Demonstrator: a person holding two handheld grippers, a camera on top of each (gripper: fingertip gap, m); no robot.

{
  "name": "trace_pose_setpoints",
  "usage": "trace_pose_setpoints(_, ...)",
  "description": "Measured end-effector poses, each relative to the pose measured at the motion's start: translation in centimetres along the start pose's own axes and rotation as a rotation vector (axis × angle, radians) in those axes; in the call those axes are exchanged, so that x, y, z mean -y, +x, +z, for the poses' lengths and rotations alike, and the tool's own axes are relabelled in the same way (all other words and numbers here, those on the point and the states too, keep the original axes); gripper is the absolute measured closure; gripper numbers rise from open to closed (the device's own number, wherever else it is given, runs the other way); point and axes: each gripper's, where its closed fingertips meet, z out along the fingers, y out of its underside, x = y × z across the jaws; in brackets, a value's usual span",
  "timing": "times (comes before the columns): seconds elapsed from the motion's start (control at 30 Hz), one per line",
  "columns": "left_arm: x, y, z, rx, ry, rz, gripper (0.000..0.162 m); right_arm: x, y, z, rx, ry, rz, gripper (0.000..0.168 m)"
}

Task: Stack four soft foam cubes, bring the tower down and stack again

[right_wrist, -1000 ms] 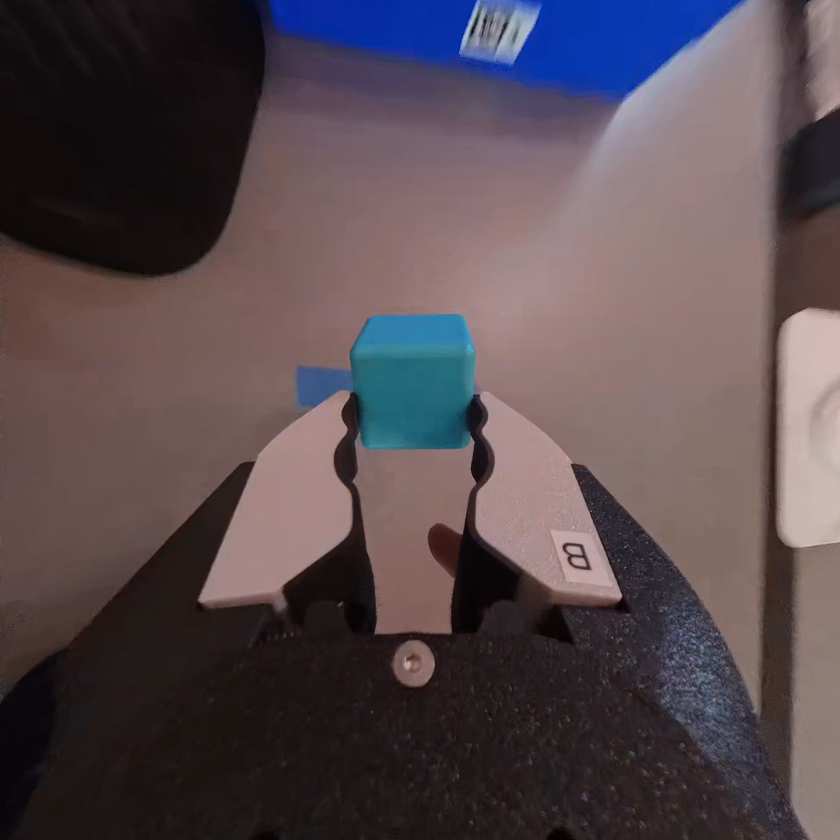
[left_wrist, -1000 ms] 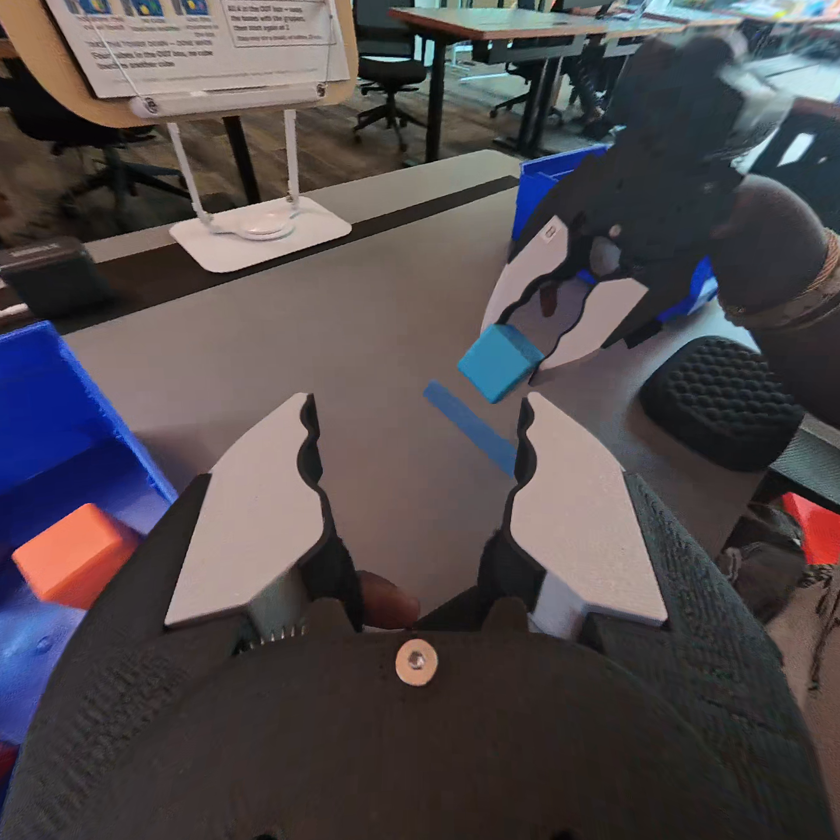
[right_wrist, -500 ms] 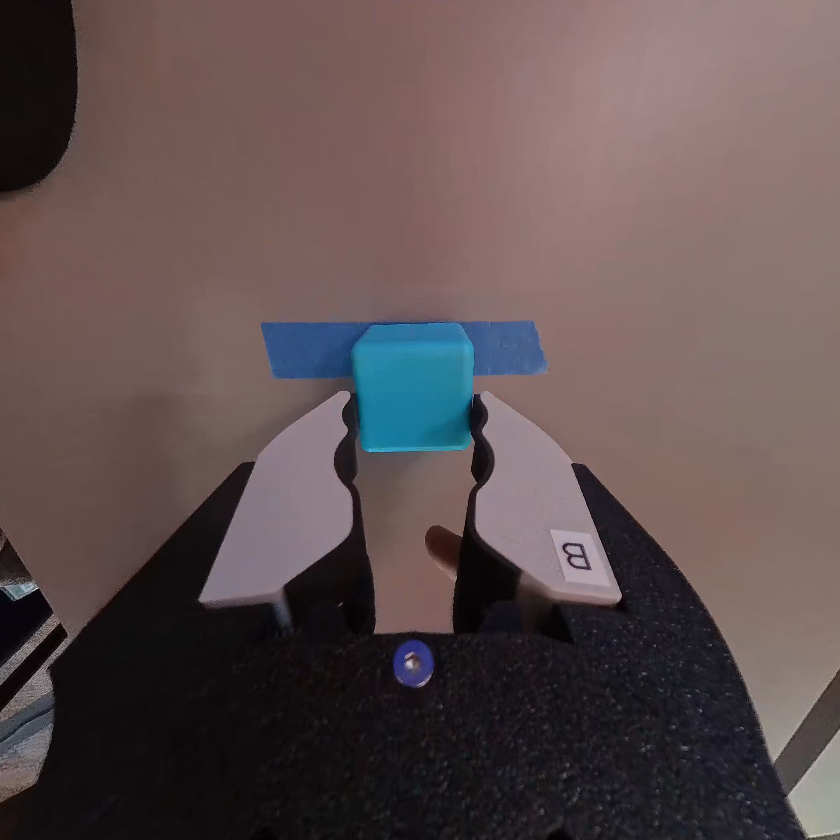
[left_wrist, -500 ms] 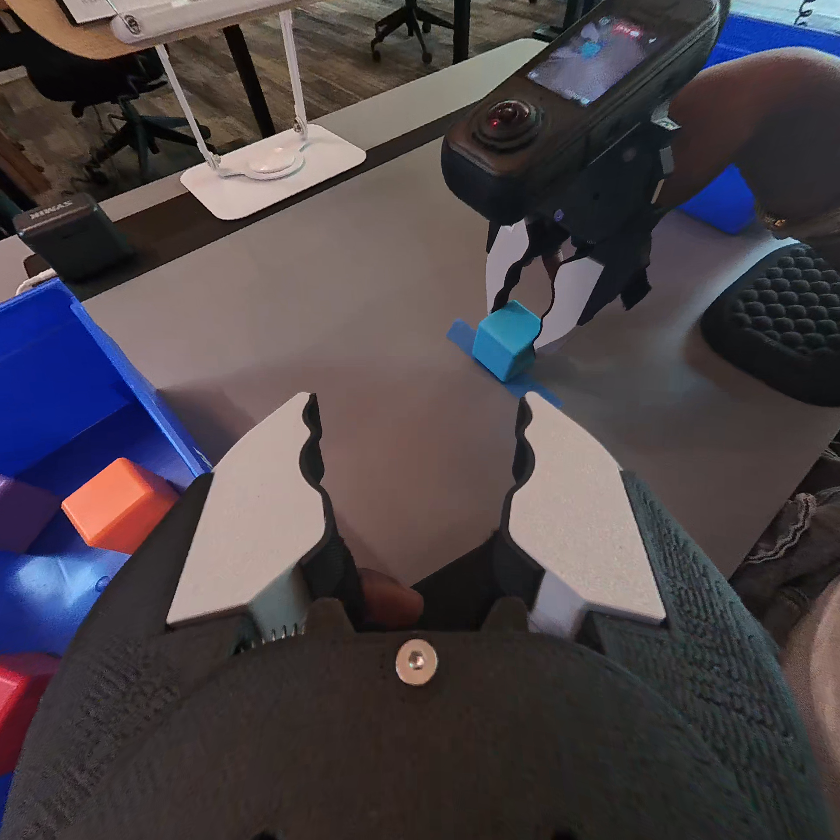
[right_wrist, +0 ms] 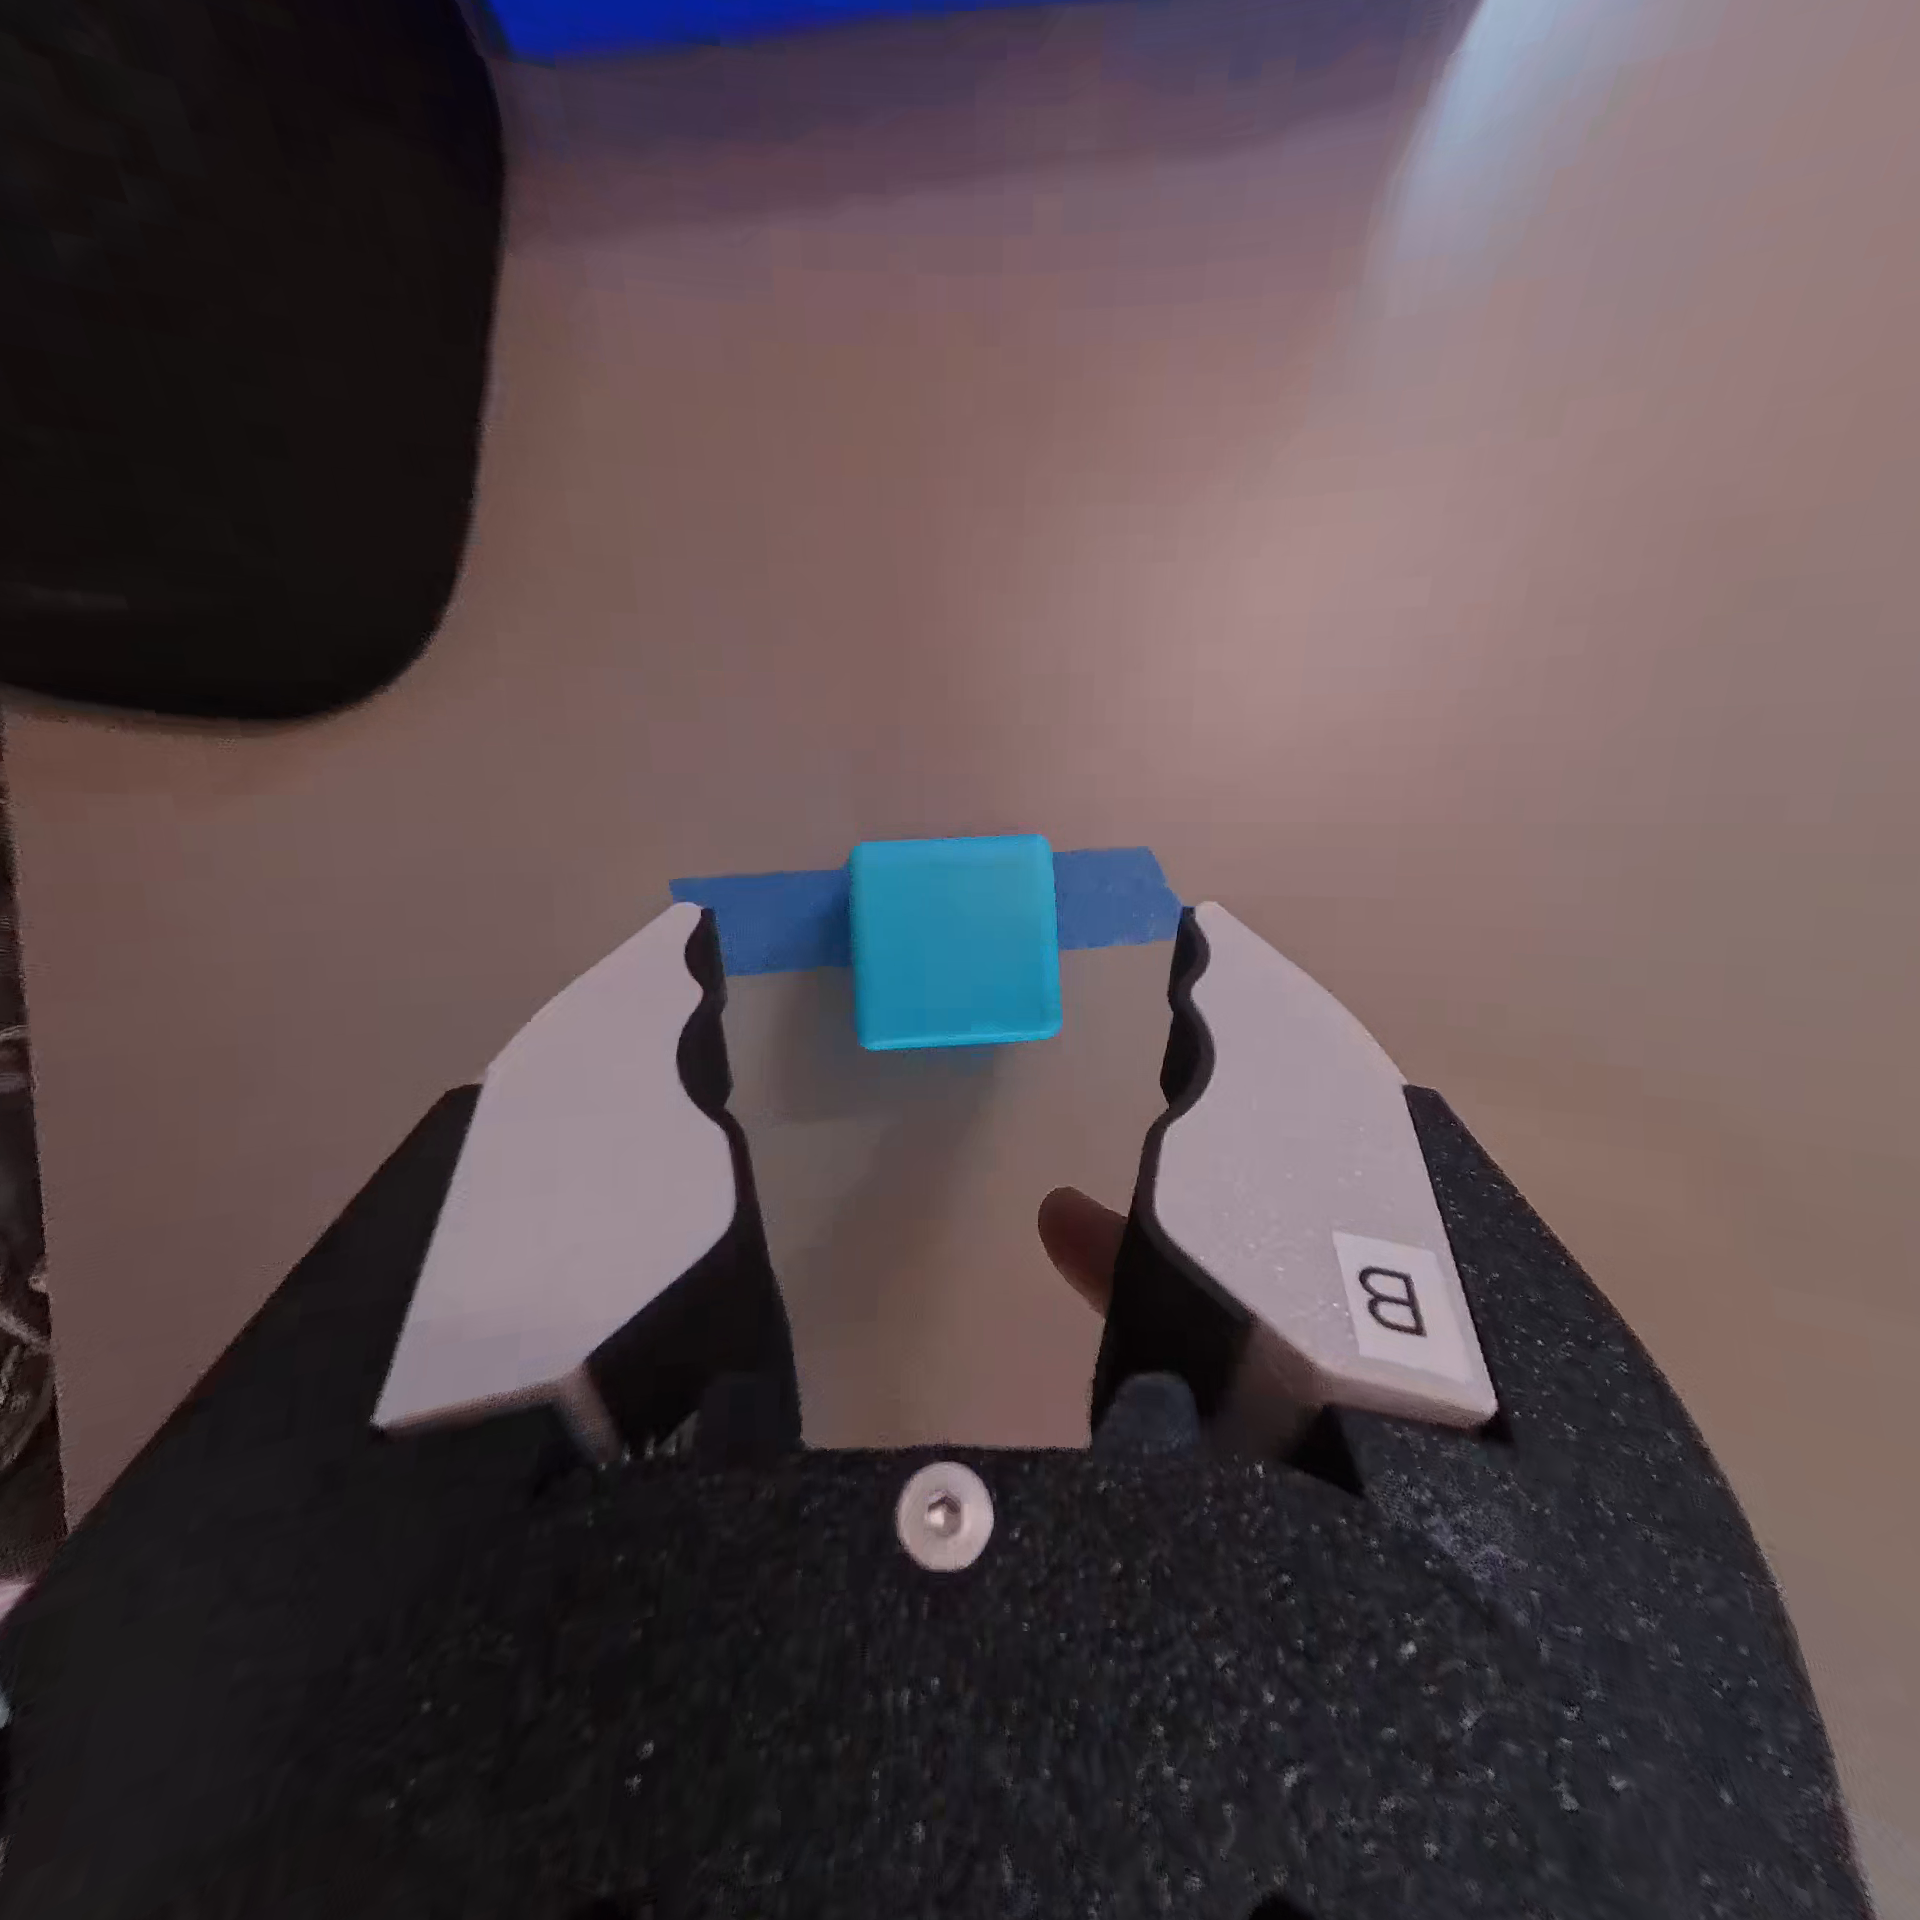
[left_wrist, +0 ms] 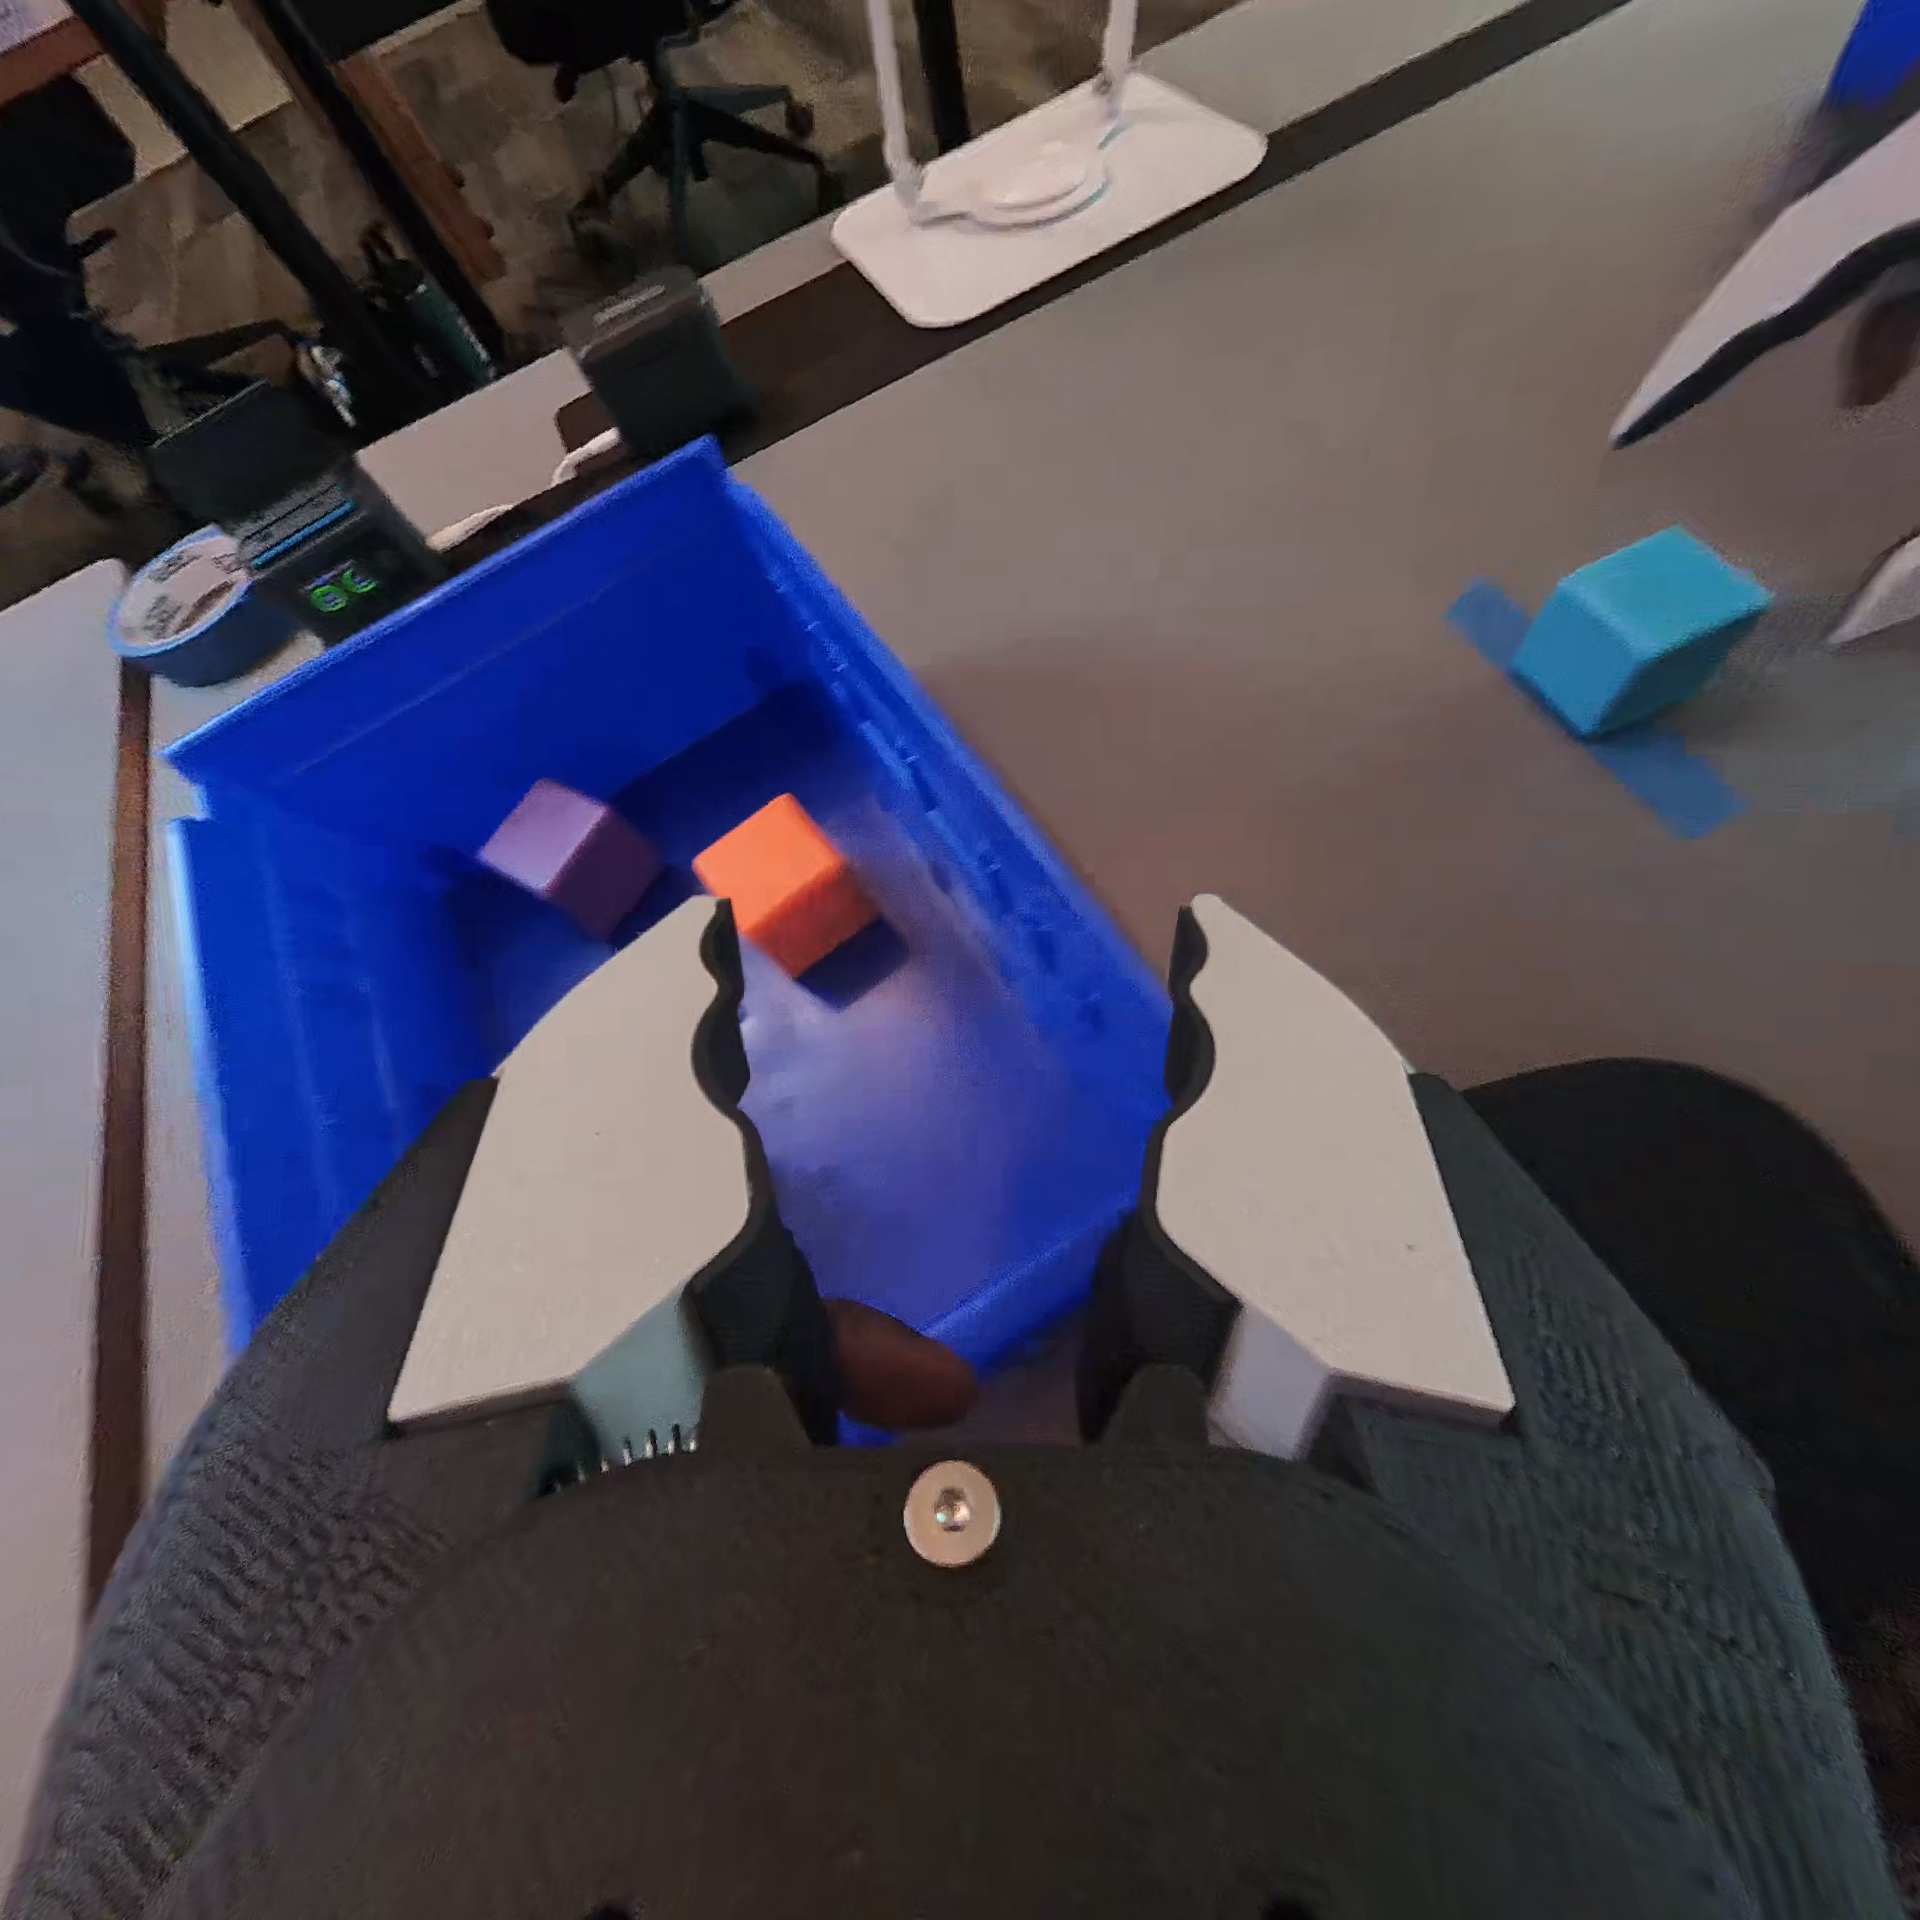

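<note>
While both jaws gape, the cyan cube (right_wrist: 951, 940) sits untouched between the right gripper's (right_wrist: 945, 914) tips.

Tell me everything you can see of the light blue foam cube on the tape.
The light blue foam cube is matte, with rounded edges and unmarked faces. It sits flat on the grey table, across the middle of a dark blue tape strip, alone, with nothing stacked on it. The right gripper is open above it, its fingers clear of both sides. Nothing else touches it.

Teal cube (right_wrist: 951, 940) on blue tape; orange cube (left_wrist: 784, 883), purple cube (left_wrist: 569, 854) in bin.
</note>
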Motion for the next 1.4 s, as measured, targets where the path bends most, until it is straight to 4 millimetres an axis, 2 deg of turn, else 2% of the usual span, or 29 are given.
trace_pose_setpoints(0.1, -1.4, -2.9, 0.5, -0.009, -0.103, 0.041, 0.083, 0.2, -0.2, -1.4, -0.005, 0.128, 0.011, 0.083)
trace_pose_setpoints(0.17, -1.9, -4.2, 1.7, -0.041, -0.147, 0.126, 0.085, 0.4, -0.3, -2.1, -0.001, 0.209, 0.022, 0.080)
trace_pose_setpoints(0.33, -3.4, -5.0, 6.7, -0.181, -0.210, 0.416, 0.090, 0.7, -0.5, -3.0, 0.027, 0.331, 0.058, 0.080)
trace_pose_setpoints(0.43, -4.6, -5.7, 9.6, -0.215, -0.296, 0.497, 0.093, 0.5, -0.3, -3.2, 0.014, 0.337, 0.058, 0.080)
trace_pose_setpoints(0.57, -6.0, -6.1, 12.2, -0.288, -0.394, 0.576, 0.094, 0.4, -0.1, -3.5, 0.010, 0.350, 0.063, 0.081)
trace_pose_setpoints(0.73, -7.1, -6.1, 13.6, -0.370, -0.468, 0.577, 0.094, 0.0, -0.1, -3.3, 0.011, 0.334, 0.058, 0.083)
trace_pose_setpoints(0.8, -8.2, -6.3, 13.8, -0.388, -0.536, 0.582, 0.107, -0.2, -0.1, -3.0, 0.010, 0.318, 0.049, 0.083)
trace_pose_setpoints(0.83, -8.5, -6.3, 13.8, -0.390, -0.552, 0.577, 0.107, -0.2, -0.1, -2.9, 0.010, 0.315, 0.047, 0.083)
trace_pose_setpoints(0.97, -8.0, -6.1, 13.7, -0.372, -0.498, 0.450, 0.110, 0.1, -0.3, -2.8, 0.013, 0.329, 0.036, 0.083)
trace_pose_setpoints(1.07, -6.2, -6.0, 13.1, -0.338, -0.358, 0.283, 0.111, 0.1, -0.5, -2.6, 0.017, 0.326, 0.035, 0.082)
trace_pose_setpoints(1.17, -2.5, -5.7, 11.6, -0.311, -0.131, 0.104, 0.111, 0.4, -0.6, -2.5, 0.025, 0.336, 0.041, 0.080)
trace_pose_setpoints(1.3, 3.6, -4.4, 7.8, -0.333, 0.223, -0.099, 0.111, 1.6, -0.7, -2.7, 0.030, 0.385, 0.049, 0.079)
trace_pose_setpoints(1.4, 8.4, -1.7, 3.9, -0.446, 0.481, -0.242, 0.111, 3.6, -1.0, -3.5, 0.024, 0.471, 0.048, 0.080)
